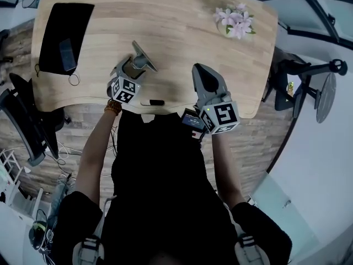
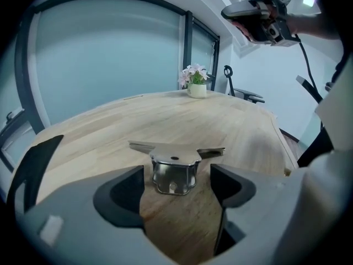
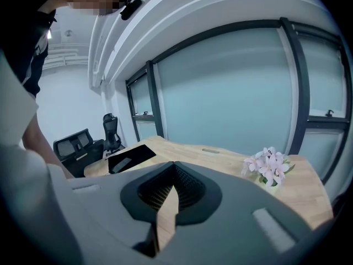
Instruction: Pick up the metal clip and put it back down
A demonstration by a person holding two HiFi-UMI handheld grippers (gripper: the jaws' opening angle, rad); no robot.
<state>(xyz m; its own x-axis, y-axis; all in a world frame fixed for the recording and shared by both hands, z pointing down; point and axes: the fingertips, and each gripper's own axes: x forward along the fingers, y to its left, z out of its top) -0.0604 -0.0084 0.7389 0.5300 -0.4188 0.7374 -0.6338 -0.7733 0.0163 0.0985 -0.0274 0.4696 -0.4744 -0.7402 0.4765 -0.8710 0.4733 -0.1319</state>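
The metal clip [image 2: 174,169] is shiny, with two flat wings spread at its top, and it stands on the wooden table [image 2: 220,120]. It sits between the fingers of my left gripper [image 2: 177,176], which is open, with a gap on each side of the clip. In the head view the clip [image 1: 144,57] shows just past the left gripper [image 1: 135,64], near the table's front edge. My right gripper [image 1: 202,72] hangs over the front edge further right. Its jaws are shut with nothing between them [image 3: 173,167].
A black mat [image 1: 65,37] with a phone on it lies at the table's left end. A pot of pink flowers [image 1: 234,21] stands at the far right corner. A small dark object [image 1: 156,102] lies at the front edge. Office chairs [image 3: 110,131] stand beyond the table.
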